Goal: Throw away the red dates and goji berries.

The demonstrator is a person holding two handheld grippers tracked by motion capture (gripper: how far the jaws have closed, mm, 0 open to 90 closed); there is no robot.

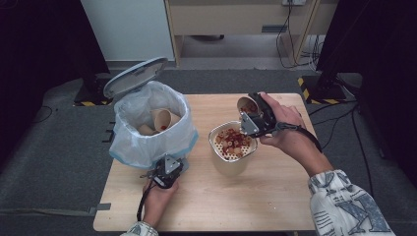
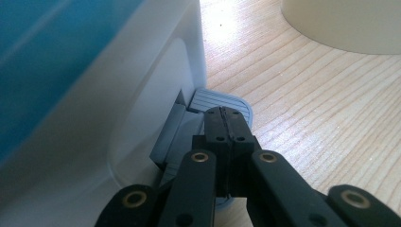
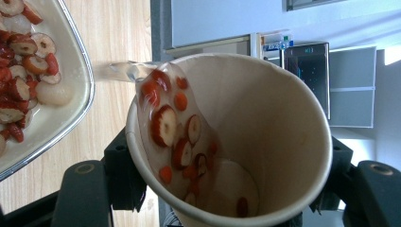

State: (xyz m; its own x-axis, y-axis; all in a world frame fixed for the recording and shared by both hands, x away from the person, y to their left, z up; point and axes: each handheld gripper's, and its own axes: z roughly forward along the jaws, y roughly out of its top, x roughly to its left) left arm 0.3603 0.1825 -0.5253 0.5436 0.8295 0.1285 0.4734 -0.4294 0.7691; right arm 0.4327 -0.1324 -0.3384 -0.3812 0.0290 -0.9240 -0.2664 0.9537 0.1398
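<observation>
Paper cup [image 3: 227, 142], mid-frame, pinched in your right gripper [image 1: 253, 120], is mid-pour into the strainer bowl [image 1: 232, 147]; left gripper [image 1: 167, 173], jaws pressed together, holds down the bin pedal [image 2: 222, 101] lower left; next tip further, then bin [image 1: 147, 123] it.

even indoor light, dark room edges, glare on table [image 2: 302, 94], near bin wall [image 2: 71, 118] blurred

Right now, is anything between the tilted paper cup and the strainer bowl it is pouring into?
Nothing visible. The right gripper holds the paper cup tipped beside the strainer bowl, whose top is open; liquid already runs over the cup's rim toward it.
</observation>
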